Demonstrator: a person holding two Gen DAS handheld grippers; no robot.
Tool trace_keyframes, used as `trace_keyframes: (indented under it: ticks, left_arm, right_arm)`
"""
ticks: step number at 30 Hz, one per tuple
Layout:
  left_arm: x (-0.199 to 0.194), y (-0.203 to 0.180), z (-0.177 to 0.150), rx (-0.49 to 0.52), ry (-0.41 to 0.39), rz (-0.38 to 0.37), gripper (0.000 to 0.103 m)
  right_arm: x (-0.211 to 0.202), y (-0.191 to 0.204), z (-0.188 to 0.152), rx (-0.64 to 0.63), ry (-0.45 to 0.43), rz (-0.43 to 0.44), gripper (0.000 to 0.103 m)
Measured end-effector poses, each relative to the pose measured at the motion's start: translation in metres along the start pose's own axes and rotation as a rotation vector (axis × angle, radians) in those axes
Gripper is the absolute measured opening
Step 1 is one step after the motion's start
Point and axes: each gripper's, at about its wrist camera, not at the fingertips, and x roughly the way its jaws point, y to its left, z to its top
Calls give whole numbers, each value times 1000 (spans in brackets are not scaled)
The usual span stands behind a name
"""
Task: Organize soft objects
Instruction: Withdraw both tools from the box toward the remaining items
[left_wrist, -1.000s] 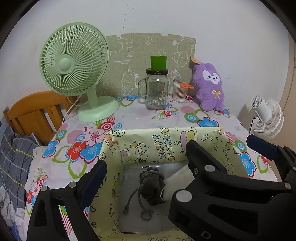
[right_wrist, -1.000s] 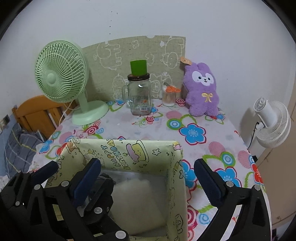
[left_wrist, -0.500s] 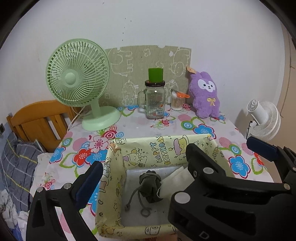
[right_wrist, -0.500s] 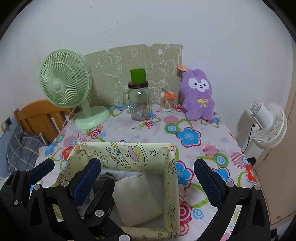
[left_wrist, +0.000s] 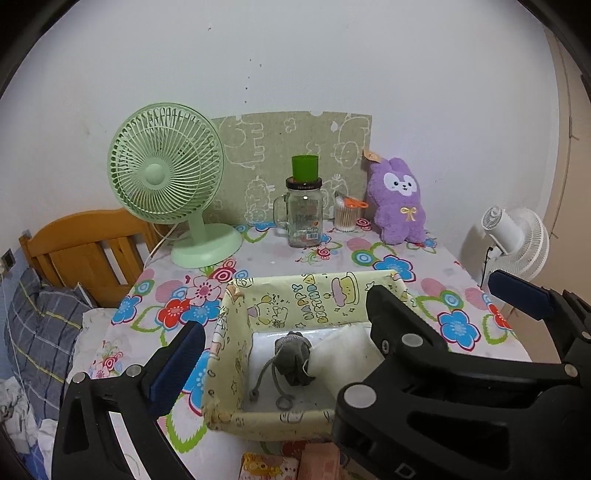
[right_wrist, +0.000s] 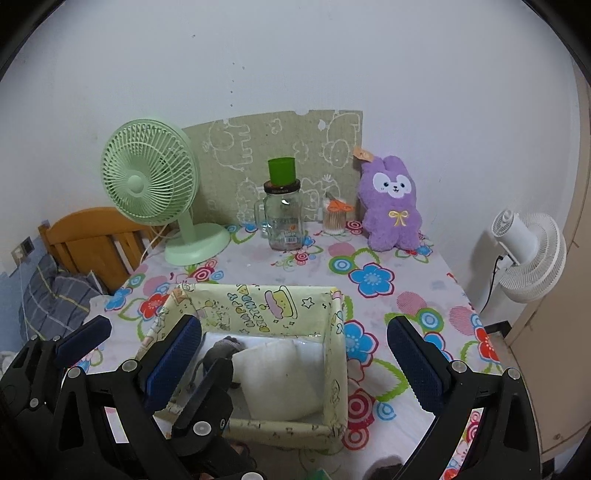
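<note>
right now your left claw (left_wrist: 343, 332) stands with its jaws wide apart and nothing between the pads, hanging above the near rim of the box (left_wrist: 236, 419). your right claw (right_wrist: 295, 354) is spread open too and holds nothing; its pads sit either side of the box's right half.

inside the box, on the pale floor, the grey drawstring pouch (left_wrist: 291, 356) lies bunched up on the left, its cords (left_wrist: 264, 380) trailing toward the near wall. just beside it on the right, touching or overlapping it, a white folded pad (right_wrist: 280, 376) lies flat, its long side running from the back wall toward you and slightly rightward.

both look light and limp, so they'd probably sag and slip if pinched at an edge; taking the pouch by its gathered body and the pad across its folded middle seems safer.

farther back on the flowered surface (right_wrist: 369, 254) the purple plush rabbit (right_wrist: 391, 205) sits upright against the wall, facing you, long axis vertical. it looks soft and squashy; its torso is likely the best hold.
</note>
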Motion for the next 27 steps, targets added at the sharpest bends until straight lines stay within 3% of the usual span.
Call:
trace_keyframes:
  ticks: [27]
  left_arm:
    - [-74,-9,-30,1,-85,-7,103]
  right_arm:
    - [-78,1,-28,-13,-79,9,102]
